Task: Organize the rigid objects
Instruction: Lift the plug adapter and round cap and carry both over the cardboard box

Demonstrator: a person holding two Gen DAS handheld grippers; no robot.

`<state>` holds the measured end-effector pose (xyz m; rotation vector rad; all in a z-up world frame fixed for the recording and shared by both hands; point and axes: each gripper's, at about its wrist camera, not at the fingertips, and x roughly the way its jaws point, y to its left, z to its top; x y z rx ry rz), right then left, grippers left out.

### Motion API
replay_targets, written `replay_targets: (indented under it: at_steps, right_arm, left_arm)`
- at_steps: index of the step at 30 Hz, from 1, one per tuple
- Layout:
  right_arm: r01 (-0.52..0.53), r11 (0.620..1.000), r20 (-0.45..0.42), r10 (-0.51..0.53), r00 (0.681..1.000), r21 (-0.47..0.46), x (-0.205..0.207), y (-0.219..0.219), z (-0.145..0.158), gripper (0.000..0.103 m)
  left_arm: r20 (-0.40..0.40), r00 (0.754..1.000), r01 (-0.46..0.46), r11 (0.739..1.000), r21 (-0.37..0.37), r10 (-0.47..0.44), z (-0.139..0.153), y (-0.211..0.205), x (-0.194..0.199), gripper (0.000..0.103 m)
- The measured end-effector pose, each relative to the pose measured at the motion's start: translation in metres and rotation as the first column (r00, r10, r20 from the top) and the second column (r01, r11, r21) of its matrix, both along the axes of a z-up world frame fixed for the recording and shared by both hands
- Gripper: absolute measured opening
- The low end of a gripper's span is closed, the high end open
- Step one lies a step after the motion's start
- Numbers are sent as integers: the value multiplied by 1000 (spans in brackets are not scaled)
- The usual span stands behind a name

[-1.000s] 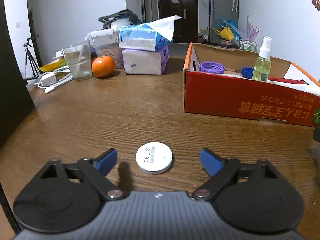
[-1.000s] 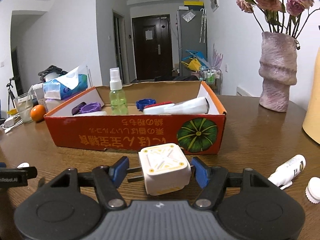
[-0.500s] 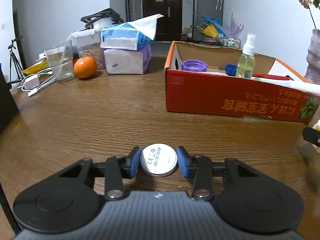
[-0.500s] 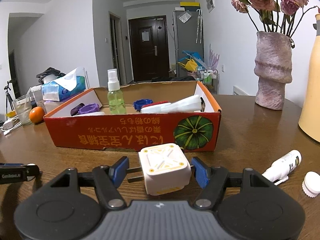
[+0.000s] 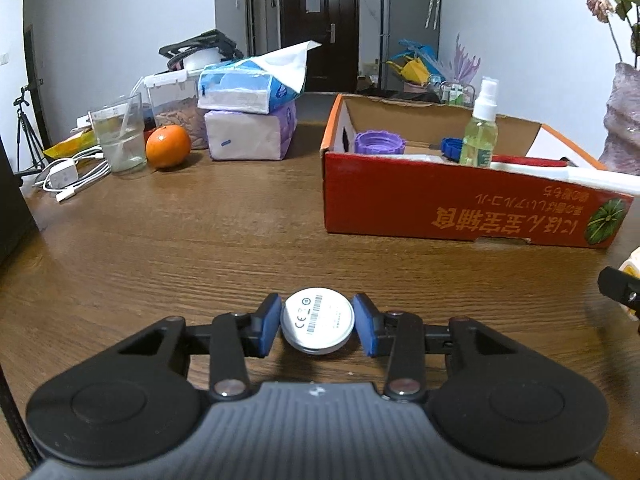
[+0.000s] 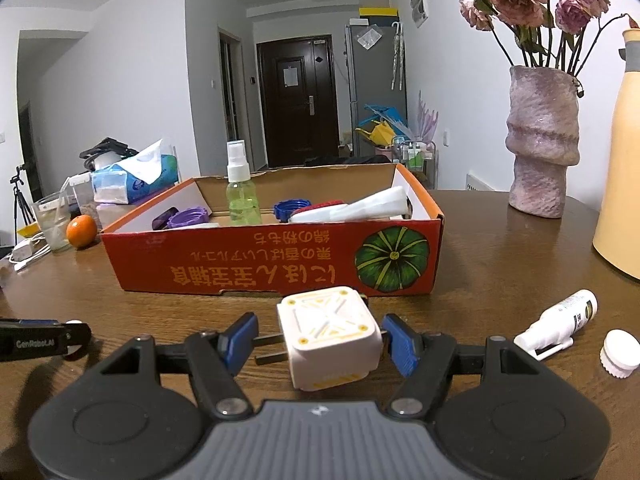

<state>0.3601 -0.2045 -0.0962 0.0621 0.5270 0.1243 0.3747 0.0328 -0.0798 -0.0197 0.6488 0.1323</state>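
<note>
The red box near the table's far edge already holds some things, while the left gripper pinches a round white disc, the right gripper seems to squeeze a white plug, and a small bottle and white cap wait on the table.

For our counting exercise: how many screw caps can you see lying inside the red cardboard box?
2. A purple cap lies near the red cardboard box's left end; a blue cap sits mid-box, right of the spray bottle. Others may hide behind the front wall.
</note>
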Motion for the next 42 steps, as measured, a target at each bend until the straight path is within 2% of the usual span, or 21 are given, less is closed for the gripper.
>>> replay_targets:
  at_steps: [20,29,42]
  right_arm:
    - [11,1000,42,-10,999,-8,-29,8,10,68]
    - [16,1000,112,-15,994,-9,-49,12,28,68]
    - [14,1000,176,-14,984,2,-55,24,50,68]
  left_arm:
    - [109,991,76,997,-16,-74,27,-23,-35,41]
    - [161,982,108,994,-28,-102,47,-33,-50,41]
    - [185,977,116,992,-52,-105,67,-38,-45,41]
